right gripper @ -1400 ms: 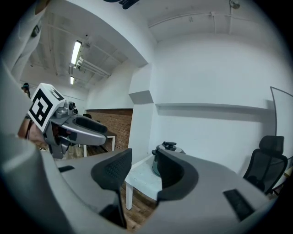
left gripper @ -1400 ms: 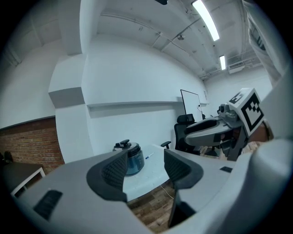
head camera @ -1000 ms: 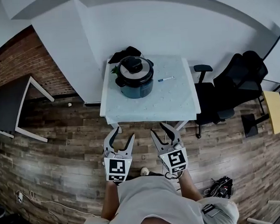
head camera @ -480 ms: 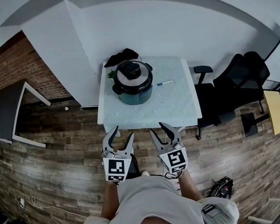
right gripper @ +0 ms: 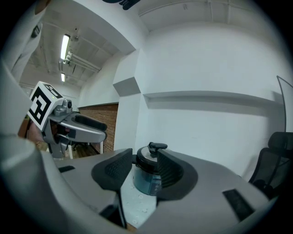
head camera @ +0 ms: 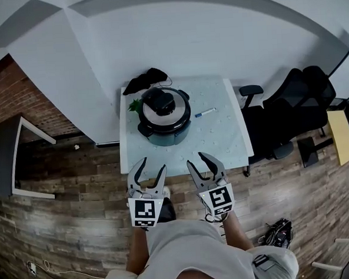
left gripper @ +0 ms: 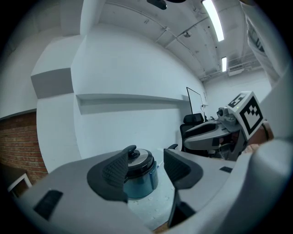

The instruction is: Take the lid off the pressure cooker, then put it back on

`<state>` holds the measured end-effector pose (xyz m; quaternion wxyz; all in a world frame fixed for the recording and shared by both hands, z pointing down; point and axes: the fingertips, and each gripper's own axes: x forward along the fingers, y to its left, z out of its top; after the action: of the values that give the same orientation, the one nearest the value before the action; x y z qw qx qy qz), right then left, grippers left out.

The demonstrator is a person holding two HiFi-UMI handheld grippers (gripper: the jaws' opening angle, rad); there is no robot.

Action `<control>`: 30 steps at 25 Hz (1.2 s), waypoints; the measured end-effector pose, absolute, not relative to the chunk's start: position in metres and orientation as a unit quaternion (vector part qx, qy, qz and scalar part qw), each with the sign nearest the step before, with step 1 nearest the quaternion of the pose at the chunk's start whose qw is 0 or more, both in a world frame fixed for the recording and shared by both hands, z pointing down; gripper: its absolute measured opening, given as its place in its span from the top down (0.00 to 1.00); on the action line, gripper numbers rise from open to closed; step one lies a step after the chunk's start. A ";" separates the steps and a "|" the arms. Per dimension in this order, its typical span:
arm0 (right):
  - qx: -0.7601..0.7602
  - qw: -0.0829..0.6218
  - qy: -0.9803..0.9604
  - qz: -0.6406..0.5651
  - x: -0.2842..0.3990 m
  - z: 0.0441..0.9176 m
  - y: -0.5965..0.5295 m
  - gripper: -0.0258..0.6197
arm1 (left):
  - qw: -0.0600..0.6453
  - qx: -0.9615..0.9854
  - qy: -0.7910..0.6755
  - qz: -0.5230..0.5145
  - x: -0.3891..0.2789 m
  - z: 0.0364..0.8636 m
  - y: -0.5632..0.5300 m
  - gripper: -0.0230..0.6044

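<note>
A dark teal pressure cooker (head camera: 164, 119) stands on the left half of a small white table (head camera: 216, 139), its silver-and-black lid (head camera: 162, 105) with a black knob closed on top. Both grippers hang in front of the table's near edge, well short of the cooker. My left gripper (head camera: 146, 168) is open with nothing between its fingers. My right gripper (head camera: 202, 162) is open too and holds nothing. The cooker (left gripper: 139, 176) appears between the jaws in the left gripper view. In the right gripper view the cooker (right gripper: 147, 176) also sits beyond the jaws.
A blue-capped pen (head camera: 206, 112) lies on the table right of the cooker. A black cloth (head camera: 145, 79) and something green (head camera: 134, 105) sit at the table's back left. Black office chairs (head camera: 291, 120) stand to the right, a dark table (head camera: 4, 158) to the left, a black bag (head camera: 276, 233) on the wooden floor.
The table and cooker have drawn closer to the grippers across the frames as the person stepped forward. Both grippers stayed open in the same pose.
</note>
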<state>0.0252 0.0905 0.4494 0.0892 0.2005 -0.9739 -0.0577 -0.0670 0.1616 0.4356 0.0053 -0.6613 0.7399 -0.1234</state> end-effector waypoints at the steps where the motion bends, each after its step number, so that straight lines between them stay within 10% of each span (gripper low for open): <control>1: 0.203 0.090 -0.973 -0.057 0.020 0.450 0.085 0.70 | 0.005 -0.663 0.738 -0.123 -0.073 0.435 0.156 0.58; 30: 0.280 0.127 -0.950 -0.058 -0.103 0.447 -0.025 0.70 | -0.008 -0.733 0.670 -0.119 -0.203 0.444 0.020 0.58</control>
<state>-0.1028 -0.0252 0.4472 0.1268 0.2800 -0.9498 -0.0584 -0.2033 0.0200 0.4438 -0.0085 -0.7331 0.6697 -0.1188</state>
